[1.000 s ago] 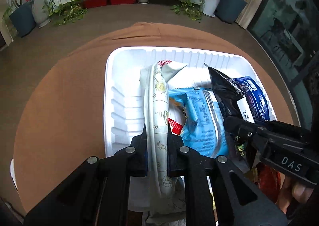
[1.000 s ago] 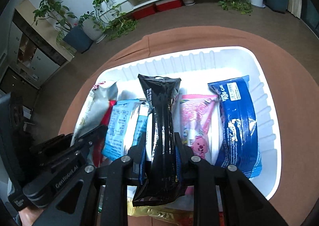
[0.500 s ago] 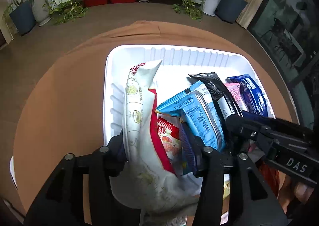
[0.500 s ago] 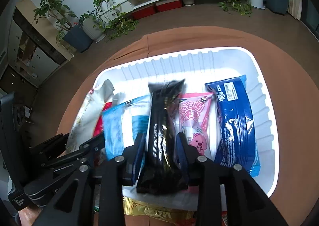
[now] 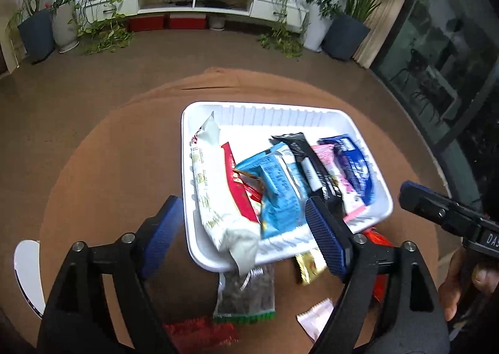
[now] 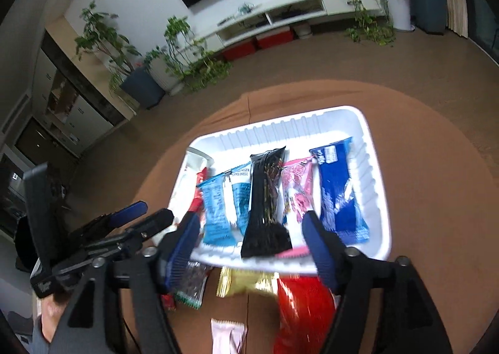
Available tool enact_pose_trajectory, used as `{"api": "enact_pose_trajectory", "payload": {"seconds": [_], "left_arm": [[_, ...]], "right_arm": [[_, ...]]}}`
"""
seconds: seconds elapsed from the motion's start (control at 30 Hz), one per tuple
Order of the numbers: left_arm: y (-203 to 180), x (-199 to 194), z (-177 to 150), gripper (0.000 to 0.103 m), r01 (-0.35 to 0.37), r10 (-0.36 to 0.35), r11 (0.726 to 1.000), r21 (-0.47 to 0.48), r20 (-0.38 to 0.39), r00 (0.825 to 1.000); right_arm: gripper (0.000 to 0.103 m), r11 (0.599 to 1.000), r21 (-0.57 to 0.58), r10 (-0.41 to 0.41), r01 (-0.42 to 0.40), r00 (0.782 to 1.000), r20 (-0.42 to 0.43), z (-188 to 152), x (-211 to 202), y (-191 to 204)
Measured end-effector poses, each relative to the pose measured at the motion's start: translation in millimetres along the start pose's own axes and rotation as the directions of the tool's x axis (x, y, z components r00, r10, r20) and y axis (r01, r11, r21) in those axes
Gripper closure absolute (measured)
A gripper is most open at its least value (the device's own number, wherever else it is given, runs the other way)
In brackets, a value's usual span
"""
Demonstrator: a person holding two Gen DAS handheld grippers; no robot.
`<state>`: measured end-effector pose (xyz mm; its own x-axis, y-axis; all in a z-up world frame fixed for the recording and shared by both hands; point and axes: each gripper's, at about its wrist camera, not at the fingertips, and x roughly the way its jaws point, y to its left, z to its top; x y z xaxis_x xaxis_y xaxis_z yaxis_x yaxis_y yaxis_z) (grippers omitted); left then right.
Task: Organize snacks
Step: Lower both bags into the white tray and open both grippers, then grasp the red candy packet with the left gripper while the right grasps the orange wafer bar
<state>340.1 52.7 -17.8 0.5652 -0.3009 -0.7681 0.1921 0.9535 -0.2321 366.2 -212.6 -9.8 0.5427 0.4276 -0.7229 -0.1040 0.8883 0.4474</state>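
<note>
A white tray (image 5: 274, 112) (image 6: 379, 185) on the round brown table holds several snack packs in a row: a white pack (image 5: 215, 194), a red one (image 5: 238, 190), a light blue one (image 5: 280, 188) (image 6: 218, 207), a black one (image 5: 312, 163) (image 6: 265, 198), a pink one (image 6: 296, 191) and a dark blue one (image 5: 355, 163) (image 6: 338, 188). My left gripper (image 5: 246, 235) is open and empty, above the tray's near edge. My right gripper (image 6: 249, 248) is open and empty, just short of the black pack.
Loose snacks lie on the table in front of the tray: a dark seed pack (image 5: 246, 294) (image 6: 191, 287), a gold pack (image 5: 308, 263) (image 6: 246, 283), a red bag (image 6: 304, 313) (image 5: 199, 333), and a small pale pink packet (image 6: 227, 335) (image 5: 315, 318). Plants and a TV cabinet stand beyond.
Both grippers opened and pulled back. The left let go of the white pack and the right let go of the black pack; both packs now lie in the tray.
</note>
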Motion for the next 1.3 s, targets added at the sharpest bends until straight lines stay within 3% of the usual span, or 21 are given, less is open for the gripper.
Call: {"api": "enact_pose_trajectory", "payload": {"seconds": [0.23, 0.4, 0.57, 0.73, 1.0, 1.13, 1.3], "left_arm": [[17, -53, -40, 0.023, 0.050, -0.046, 0.997, -0.060, 0.067, 0.997], [24, -80, -90, 0.020, 0.001, 0.004, 0.998, -0.067, 0.079, 0.997], [18, -86, -147, 0.019, -0.047, 0.049, 0.997, -0.054, 0.041, 0.998], [-1, -75, -189, 0.019, -0.053, 0.055, 0.997, 0.054, -0.027, 0.998], [-7, -90, -188, 0.019, -0.030, 0.038, 0.971, 0.235, -0.033, 0.999], [-4, -90, -182, 0.019, -0.065, 0.083, 0.950, 0.306, -0.044, 0.996], [9, -77, -171, 0.019, -0.054, 0.076, 0.949, 0.311, -0.059, 0.995]], "right_arm": [[0.025, 0.999, 0.000, 0.037, -0.037, 0.998, 0.056, -52, -54, -12], [0.024, 1.000, 0.015, 0.022, -0.023, 0.997, 0.070, -97, -78, -25], [0.024, 1.000, -0.009, 0.011, -0.011, 0.999, 0.043, -146, -86, -22], [0.024, 0.997, -0.074, 0.017, -0.016, 1.000, 0.012, -181, -87, -9], [0.024, 0.971, -0.231, 0.056, -0.066, 0.997, -0.050, -207, -82, 26], [0.031, 0.918, -0.383, 0.076, -0.105, 0.993, -0.091, -211, -73, 61], [0.042, 0.859, -0.492, 0.071, -0.142, 0.985, -0.159, -218, -55, 89]]}}
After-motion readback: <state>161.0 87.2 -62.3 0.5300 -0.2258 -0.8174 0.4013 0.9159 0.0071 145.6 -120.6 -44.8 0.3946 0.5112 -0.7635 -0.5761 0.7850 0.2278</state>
